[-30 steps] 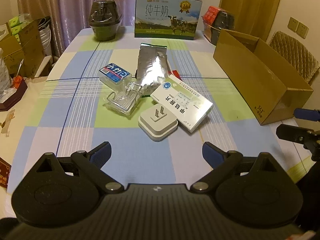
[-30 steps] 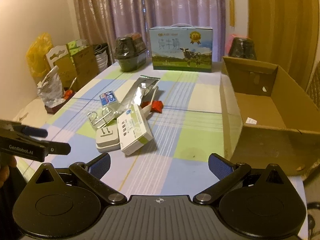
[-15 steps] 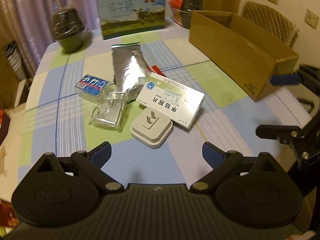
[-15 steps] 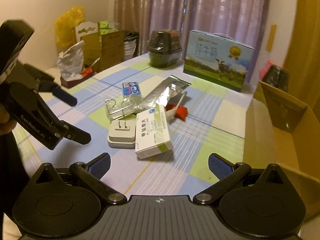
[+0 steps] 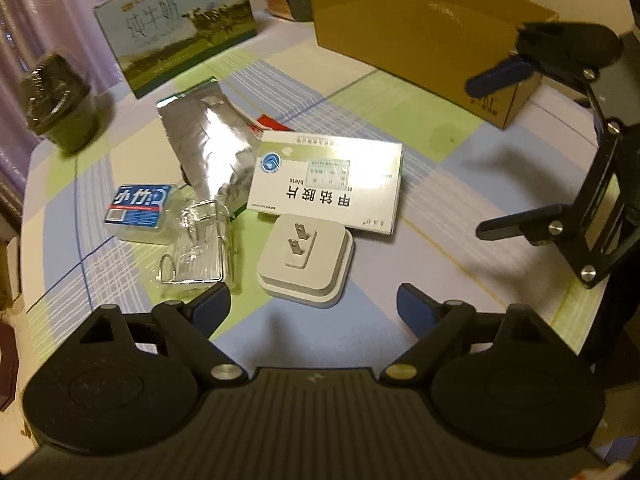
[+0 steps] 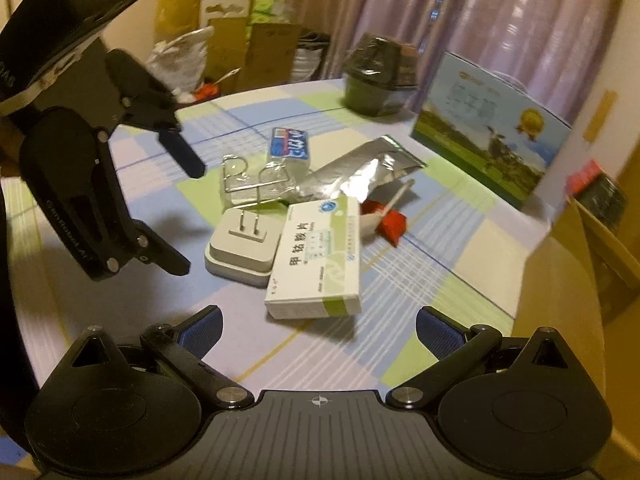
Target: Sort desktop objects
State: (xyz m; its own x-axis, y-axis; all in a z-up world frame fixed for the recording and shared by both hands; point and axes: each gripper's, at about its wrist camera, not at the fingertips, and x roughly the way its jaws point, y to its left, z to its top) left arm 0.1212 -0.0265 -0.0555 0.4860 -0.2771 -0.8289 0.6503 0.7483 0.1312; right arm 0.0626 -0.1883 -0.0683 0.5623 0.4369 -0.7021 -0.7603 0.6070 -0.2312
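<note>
A pile lies mid-table: a white plug adapter [image 5: 306, 266] [image 6: 240, 248], a white-and-green medicine box [image 5: 326, 184] [image 6: 320, 256] leaning on it, a silver foil pouch [image 5: 208, 144] [image 6: 360, 168], a blue-labelled clear box [image 5: 140, 208] [image 6: 290, 148], a clear holder with wire hooks [image 5: 196, 256] [image 6: 252, 188] and a red packet [image 6: 392, 220]. My left gripper [image 5: 312, 304] [image 6: 188, 218] hovers just short of the adapter, jaws closing but wide, nothing pressed. My right gripper [image 6: 318, 320] [image 5: 476, 158] is open, near the medicine box.
An open cardboard box [image 5: 420, 36] [image 6: 580, 280] stands at the table's right side. A milk carton [image 5: 176, 20] [image 6: 488, 140] and a dark wrapped pot [image 5: 60, 100] [image 6: 376, 80] stand at the far end. Bags and boxes sit beyond the left edge.
Both grippers have come lower and closer to the pile while rolling, so the scene tilts. Each gripper now looms larger in the other's view. The left jaws stand slightly narrower.
</note>
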